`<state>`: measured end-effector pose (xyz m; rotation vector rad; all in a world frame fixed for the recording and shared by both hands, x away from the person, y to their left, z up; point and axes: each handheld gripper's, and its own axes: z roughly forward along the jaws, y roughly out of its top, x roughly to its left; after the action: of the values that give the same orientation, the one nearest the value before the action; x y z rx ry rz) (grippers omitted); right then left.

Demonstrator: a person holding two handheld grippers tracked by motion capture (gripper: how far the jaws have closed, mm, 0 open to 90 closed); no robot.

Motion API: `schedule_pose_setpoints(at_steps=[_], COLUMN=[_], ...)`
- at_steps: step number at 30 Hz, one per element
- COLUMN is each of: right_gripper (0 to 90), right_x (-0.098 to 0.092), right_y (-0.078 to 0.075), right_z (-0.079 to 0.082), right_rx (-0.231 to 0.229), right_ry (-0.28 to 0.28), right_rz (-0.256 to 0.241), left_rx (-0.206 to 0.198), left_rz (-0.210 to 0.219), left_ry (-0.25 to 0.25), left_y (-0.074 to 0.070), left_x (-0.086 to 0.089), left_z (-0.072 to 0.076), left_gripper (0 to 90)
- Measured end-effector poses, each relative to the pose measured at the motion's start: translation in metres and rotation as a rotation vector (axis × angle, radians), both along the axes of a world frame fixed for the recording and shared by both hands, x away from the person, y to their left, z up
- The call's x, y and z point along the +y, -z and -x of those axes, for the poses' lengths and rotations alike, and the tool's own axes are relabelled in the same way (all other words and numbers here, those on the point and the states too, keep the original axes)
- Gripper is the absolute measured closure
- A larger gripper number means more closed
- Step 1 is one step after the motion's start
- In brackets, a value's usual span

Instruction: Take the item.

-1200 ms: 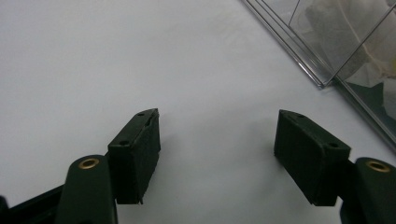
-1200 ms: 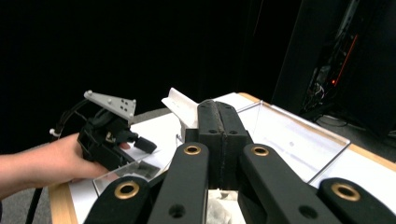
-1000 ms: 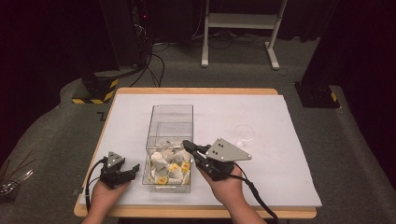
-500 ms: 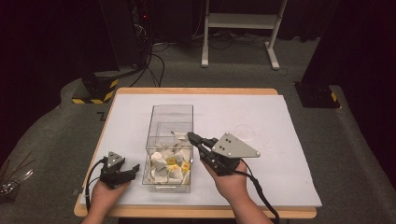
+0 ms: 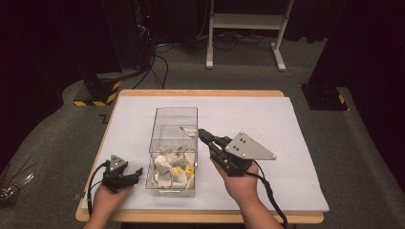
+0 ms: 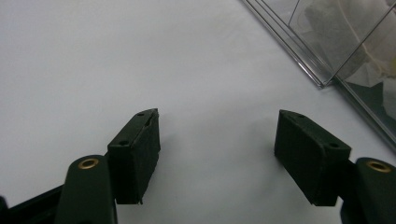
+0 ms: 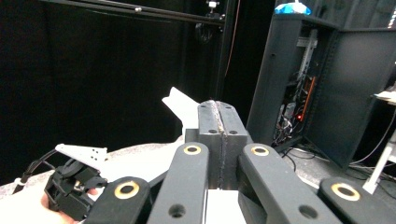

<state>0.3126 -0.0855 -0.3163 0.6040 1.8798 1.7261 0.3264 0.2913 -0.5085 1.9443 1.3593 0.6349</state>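
Clear plastic forms the box (image 5: pixel 173 148) standing at the middle of the white table (image 5: pixel 267 119) in the high view, its near half heaped with white and yellow packets (image 5: pixel 172 169), its far half bare. The right gripper (image 5: pixel 199 133) hangs above the box's right edge, jaws pressed together on a white packet (image 5: pixel 187 130) that juts from the tips out over the box, clear of the heap. The person's right hand (image 5: pixel 243 183) grips it from the near side, the grey plate (image 5: pixel 249 147) tilted on top. The left gripper (image 5: pixel 137 171) rests low on the table just left of the box's near corner, held by the left hand (image 5: pixel 109 198), well apart from the right.

White tabletop spreads under the left gripper (image 6: pixel 217 140) in the left gripper view. Its jaws stand wide with nothing between them, and the box's clear wall (image 6: pixel 322 51) crosses the upper right corner, pale packets dim behind it.

Black jaws meet flat in the right gripper view, where the right gripper (image 7: pixel 219 109) pinches the white packet (image 7: pixel 182 107), which sticks up and to the left of the tips. The left gripper (image 7: pixel 74 184) sits farther off at lower left, and a dark rack (image 7: pixel 308 84) stands beyond at the right.
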Motion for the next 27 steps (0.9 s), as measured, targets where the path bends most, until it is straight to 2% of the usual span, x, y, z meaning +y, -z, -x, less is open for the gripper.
schedule_pose_setpoints(at_steps=[14, 27], right_gripper=[90.0, 90.0], right_x=[-0.019, -0.037], right_y=[-0.013, -0.019], right_z=[0.003, 0.001], right_rx=[-0.025, -0.040], right_ry=[0.041, 0.095], right_rz=[-0.028, -0.025], left_rx=[0.001, 0.001], left_rz=[0.002, 0.002], left_ry=[-0.001, 0.001], left_y=[0.000, 0.000], left_x=[0.000, 0.000], left_z=[0.000, 0.000], left_gripper=[31.5, 31.2])
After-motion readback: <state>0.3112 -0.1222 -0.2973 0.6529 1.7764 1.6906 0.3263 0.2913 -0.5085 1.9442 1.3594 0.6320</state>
